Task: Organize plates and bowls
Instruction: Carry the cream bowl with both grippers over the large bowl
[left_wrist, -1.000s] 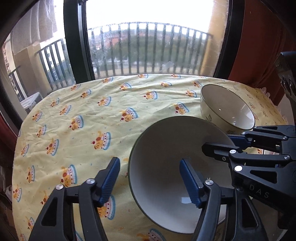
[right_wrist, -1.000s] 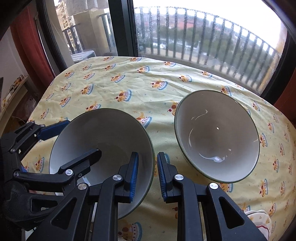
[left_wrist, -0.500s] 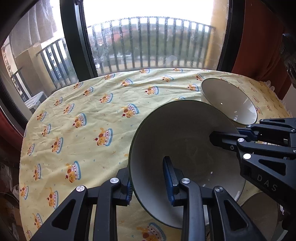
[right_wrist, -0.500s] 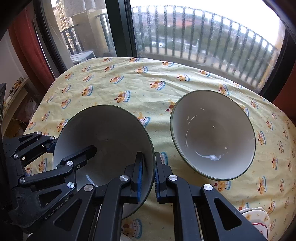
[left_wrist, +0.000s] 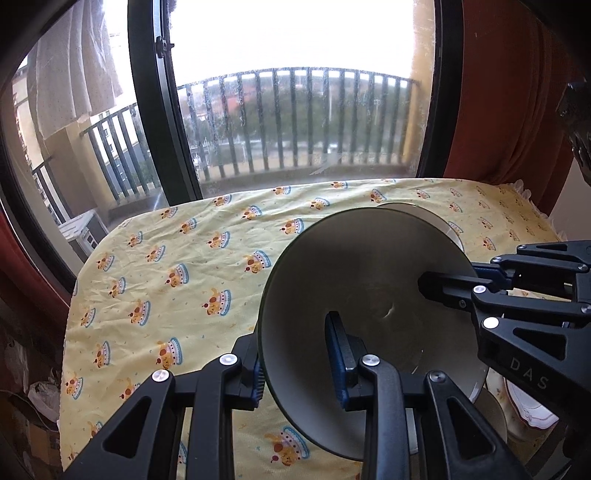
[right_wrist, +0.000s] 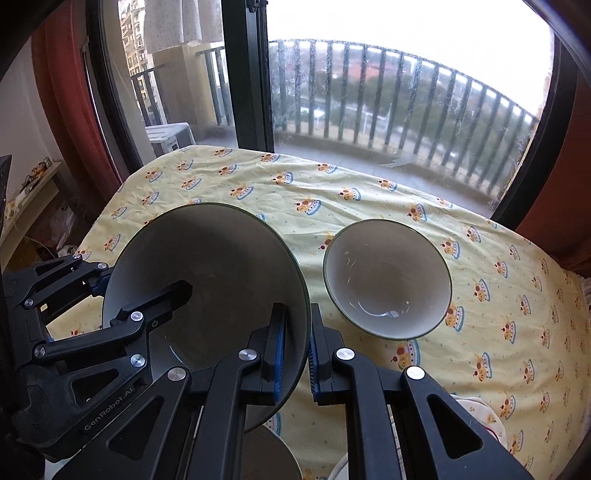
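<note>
Large bowl (left_wrist: 369, 295): tilted above tablecloth (left_wrist: 184, 277) | left gripper (left_wrist: 299, 365): clamped on rim | right gripper (right_wrist: 295, 350): clamped on opposite rim | smaller bowl (right_wrist: 386, 278): resting beside.

The worktop (right_wrist: 517, 332) wears a creased yellow tablecloth (left_wrist: 177, 266) printed with small cartoon crowns, running back to the balcony window. A smaller green-rimmed bowl (right_wrist: 388, 280) sits upright on the cloth toward the right side. At the near right edge lies a white scalloped plate (left_wrist: 528, 406).
</note>
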